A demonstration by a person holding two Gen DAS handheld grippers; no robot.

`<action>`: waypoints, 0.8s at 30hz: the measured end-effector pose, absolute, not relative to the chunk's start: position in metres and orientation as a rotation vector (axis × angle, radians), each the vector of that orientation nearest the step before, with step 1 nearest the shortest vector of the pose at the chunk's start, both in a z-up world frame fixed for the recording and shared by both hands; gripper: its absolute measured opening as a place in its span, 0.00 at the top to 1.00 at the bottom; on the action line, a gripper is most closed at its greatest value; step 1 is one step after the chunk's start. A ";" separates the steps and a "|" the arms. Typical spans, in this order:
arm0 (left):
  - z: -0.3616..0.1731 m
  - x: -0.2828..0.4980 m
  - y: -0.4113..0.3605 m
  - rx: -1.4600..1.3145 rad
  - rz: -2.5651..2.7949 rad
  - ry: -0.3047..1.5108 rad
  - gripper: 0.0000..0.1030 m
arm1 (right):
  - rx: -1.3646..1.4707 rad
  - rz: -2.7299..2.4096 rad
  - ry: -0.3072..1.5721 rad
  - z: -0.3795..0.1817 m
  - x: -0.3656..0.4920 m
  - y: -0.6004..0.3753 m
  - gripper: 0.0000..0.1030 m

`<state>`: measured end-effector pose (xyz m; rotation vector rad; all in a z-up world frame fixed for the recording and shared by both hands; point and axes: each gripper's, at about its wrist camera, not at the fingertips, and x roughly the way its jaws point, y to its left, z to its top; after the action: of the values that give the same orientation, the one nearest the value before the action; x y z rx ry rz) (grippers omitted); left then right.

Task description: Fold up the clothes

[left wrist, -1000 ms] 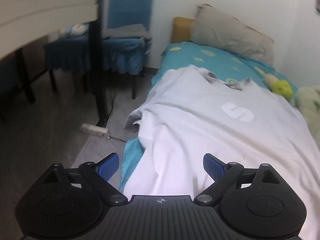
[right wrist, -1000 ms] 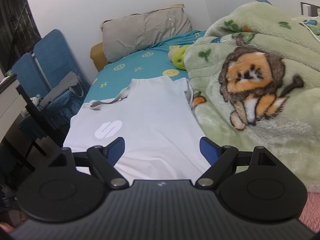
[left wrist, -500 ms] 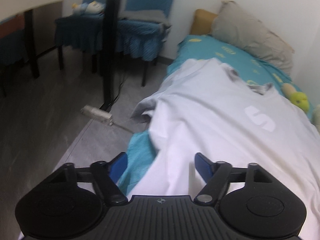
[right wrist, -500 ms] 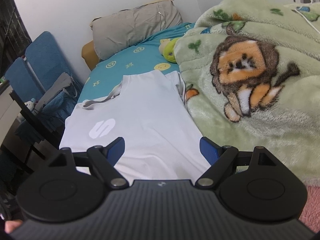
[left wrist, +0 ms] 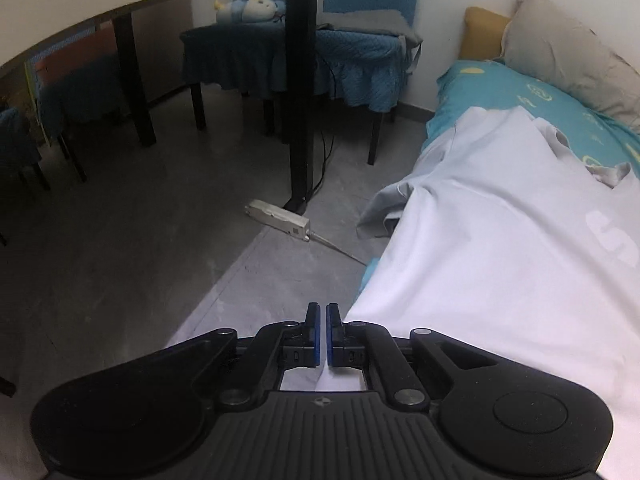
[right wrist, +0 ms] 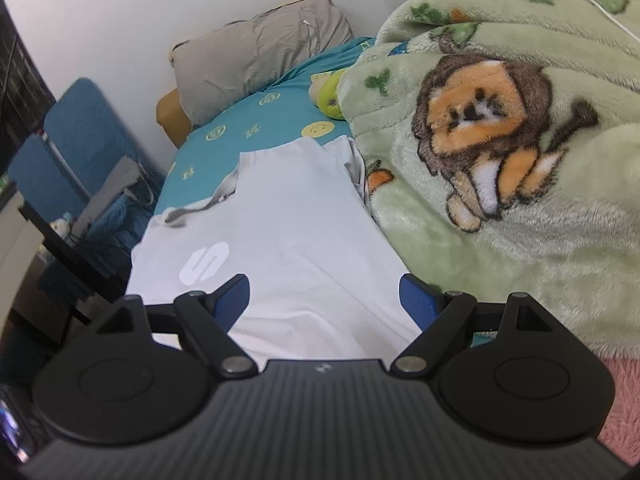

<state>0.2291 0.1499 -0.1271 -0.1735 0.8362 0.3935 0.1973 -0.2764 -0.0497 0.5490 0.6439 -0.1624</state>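
The white short-sleeved T-shirt with a pale S logo (right wrist: 280,240) lies spread flat at the frame centre on the turquoise-sheeted bed (right wrist: 256,120). The left tongs (left wrist: 322,336) are pinched on its hem corner; the right tongs (right wrist: 325,300) gape above the hem. With one corner held, lifting could skew the fold.

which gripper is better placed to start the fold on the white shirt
Left. The left gripper has its jaws shut on the white shirt at its hem corner by the bed edge, ready to lift. The right gripper hovers over the hem with jaws open, holding nothing.
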 end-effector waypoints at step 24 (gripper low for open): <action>-0.075 0.338 -0.204 0.116 -0.438 0.563 0.47 | 0.647 -0.403 0.412 -0.020 0.166 -0.351 0.19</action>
<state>0.3380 -0.2036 -0.0749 0.1159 0.5625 -0.4381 0.1660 -0.3515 -0.0197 0.6469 0.4119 -0.4031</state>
